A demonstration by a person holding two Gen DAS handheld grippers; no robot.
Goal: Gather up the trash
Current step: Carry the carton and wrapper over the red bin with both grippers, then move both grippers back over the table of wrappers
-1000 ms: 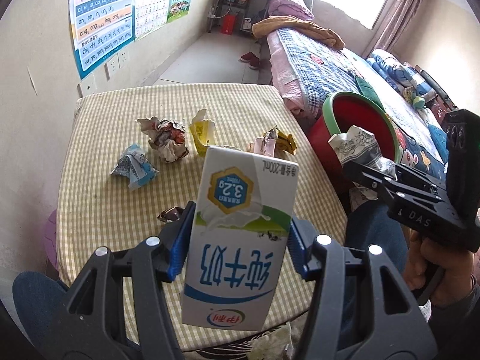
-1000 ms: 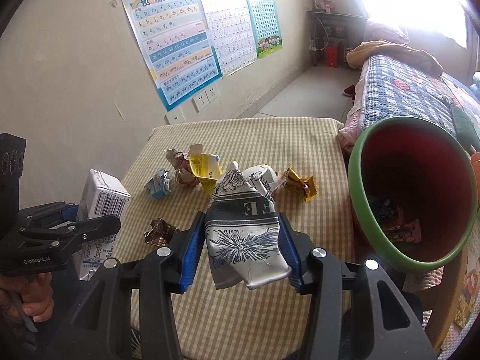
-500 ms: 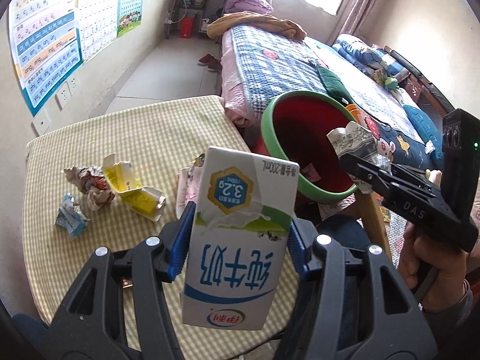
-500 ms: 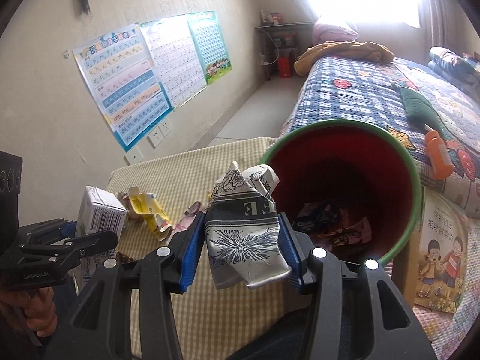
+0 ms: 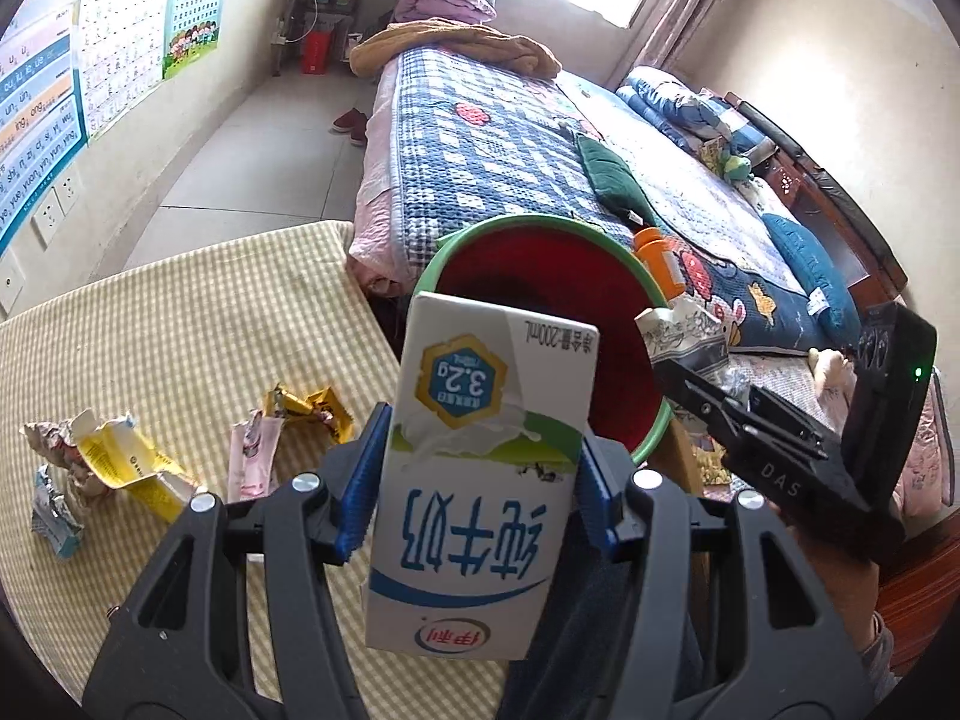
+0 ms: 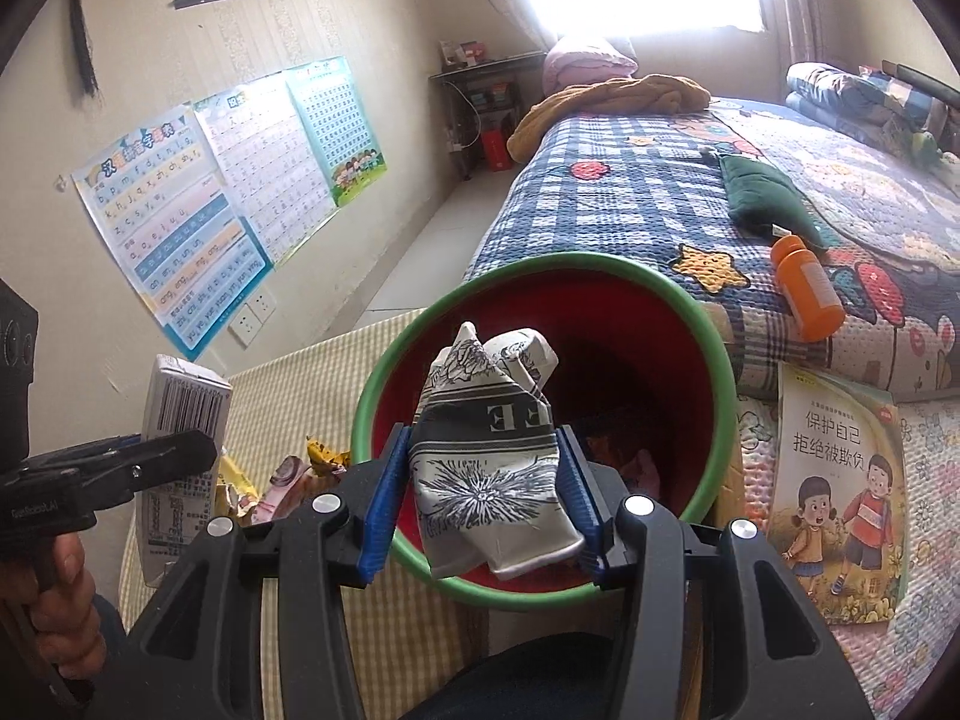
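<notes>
Left wrist view: a desk under a yellow-and-white checked cloth fills the lower left, standing against a pale wall hung with learning charts. Past it runs a grey tiled floor up to a bed with a blue checked quilt; a bright window sits at the far end. A red bin with a green rim stands between desk edge and bed. The left gripper has its fingers about half apart, clamped on the sides of a white milk carton that is held upside down and hides part of the bin mouth. On the desk lie a torn yellow carton, a pink wrapper, a gold wrapper, a crumpled paper ball and a small blue-and-silver wrapper. An orange bottle lies on the bed beyond the rim. At right, the right gripper carries a crumpled printed bag near the bin's right edge.

Right wrist view: the right gripper's fingers, about half apart, press on both sides of the crumpled printed bag, which hangs in front of the open bin mouth; litter lies deep inside. A children's picture book rests just right of the bin, below the bed edge. At left, a hand holds the left gripper with the milk carton, barcode side showing, above the desk.
</notes>
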